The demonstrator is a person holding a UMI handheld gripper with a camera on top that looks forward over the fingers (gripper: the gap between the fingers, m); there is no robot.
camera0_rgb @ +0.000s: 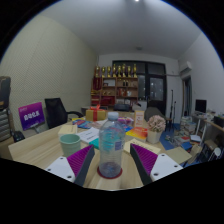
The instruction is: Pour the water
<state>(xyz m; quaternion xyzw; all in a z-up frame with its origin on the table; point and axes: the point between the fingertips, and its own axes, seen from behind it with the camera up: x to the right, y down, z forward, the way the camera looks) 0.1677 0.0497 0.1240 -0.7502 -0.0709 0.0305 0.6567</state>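
Upright cup [111,152] between fingers [84,163]

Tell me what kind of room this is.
Probably an office or lab workroom: a cluttered wooden table, a black office chair by the wall, and a wooden shelf of bottles at the back. A clear plastic cup stands between the fingers.

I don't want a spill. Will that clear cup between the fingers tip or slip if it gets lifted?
The clear cup looks tall and narrow, so it could tip if nudged near its top. Its see-through wall looks smooth, so it may be a bit slippery. It stands between the gripper's purple pads, which look likely to help grip. How much water it holds, I can't tell.
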